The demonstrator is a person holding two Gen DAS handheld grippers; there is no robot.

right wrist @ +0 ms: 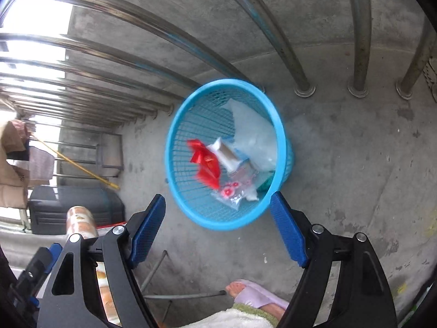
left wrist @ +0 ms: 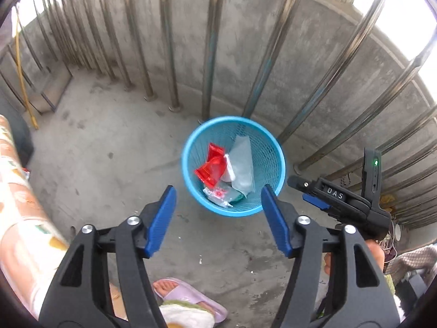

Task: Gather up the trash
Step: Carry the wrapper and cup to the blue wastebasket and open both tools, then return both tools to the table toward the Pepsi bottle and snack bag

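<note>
Above the concrete floor, the left gripper stands with jaws wide apart and nothing between them. The right gripper is likewise spread and empty. Beyond both sits the blue mesh basket, upright near the metal railing bars, holding a red wrapper and clear plastic bags.

one blue basket, two hand-held grippers, one slipper
</note>
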